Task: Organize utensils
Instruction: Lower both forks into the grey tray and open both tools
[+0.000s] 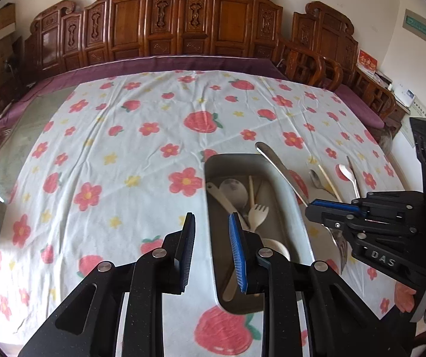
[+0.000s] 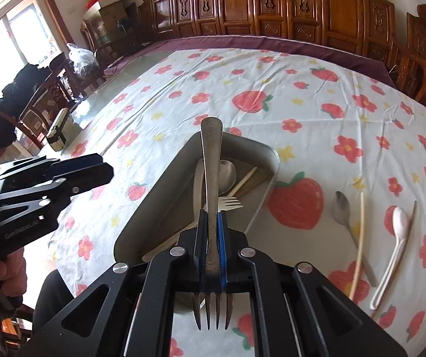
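My right gripper (image 2: 211,215) is shut on a metal fork (image 2: 211,160), gripped at the neck with the handle pointing away and the tines toward the camera. It hovers over the grey tray (image 2: 180,160), which holds a white spoon (image 2: 228,172), a white fork (image 2: 229,202) and chopsticks. In the left wrist view the fork (image 1: 275,163) and right gripper (image 1: 309,211) stand just right of the tray (image 1: 213,163). My left gripper (image 1: 212,218) is open and holds nothing, over the tray's left rim.
On the flowered cloth right of the tray lie a metal spoon (image 2: 342,205), a pale chopstick (image 2: 360,238), a white spoon (image 2: 397,226) and a brown chopstick (image 2: 412,214). Carved wooden chairs (image 1: 183,29) line the far table edge. A small box (image 2: 59,131) sits far left.
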`<action>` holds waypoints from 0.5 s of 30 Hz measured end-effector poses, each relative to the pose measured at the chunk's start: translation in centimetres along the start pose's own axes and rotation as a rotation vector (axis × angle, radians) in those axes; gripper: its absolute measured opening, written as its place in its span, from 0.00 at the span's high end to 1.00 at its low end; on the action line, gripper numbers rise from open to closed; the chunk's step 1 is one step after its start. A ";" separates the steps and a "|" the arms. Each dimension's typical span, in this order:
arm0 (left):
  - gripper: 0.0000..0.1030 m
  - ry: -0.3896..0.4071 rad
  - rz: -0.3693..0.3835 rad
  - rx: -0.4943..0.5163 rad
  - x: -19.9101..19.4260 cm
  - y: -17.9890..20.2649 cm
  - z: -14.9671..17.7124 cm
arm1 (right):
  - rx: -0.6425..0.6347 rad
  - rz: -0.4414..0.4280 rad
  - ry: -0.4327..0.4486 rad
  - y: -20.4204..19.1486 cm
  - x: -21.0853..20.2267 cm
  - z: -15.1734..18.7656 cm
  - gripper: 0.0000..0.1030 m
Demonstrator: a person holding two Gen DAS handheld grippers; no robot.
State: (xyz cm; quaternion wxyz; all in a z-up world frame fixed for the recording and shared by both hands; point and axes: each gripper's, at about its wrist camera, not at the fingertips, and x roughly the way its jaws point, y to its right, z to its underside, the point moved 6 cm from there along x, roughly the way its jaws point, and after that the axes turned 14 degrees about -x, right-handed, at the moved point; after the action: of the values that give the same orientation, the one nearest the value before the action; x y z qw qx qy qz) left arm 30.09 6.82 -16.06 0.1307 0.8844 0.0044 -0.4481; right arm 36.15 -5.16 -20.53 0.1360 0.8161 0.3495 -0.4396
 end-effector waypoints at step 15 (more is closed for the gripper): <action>0.78 0.030 -0.007 -0.013 -2.2 -1.7 0.6 | 0.084 -0.031 -0.014 -0.9 3.4 -0.8 0.90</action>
State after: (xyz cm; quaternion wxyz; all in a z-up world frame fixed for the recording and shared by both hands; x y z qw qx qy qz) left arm 28.09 8.51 -15.06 0.1346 0.8900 0.0125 -0.4355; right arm 37.33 -2.54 -22.75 0.0974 0.8127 0.3423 -0.4614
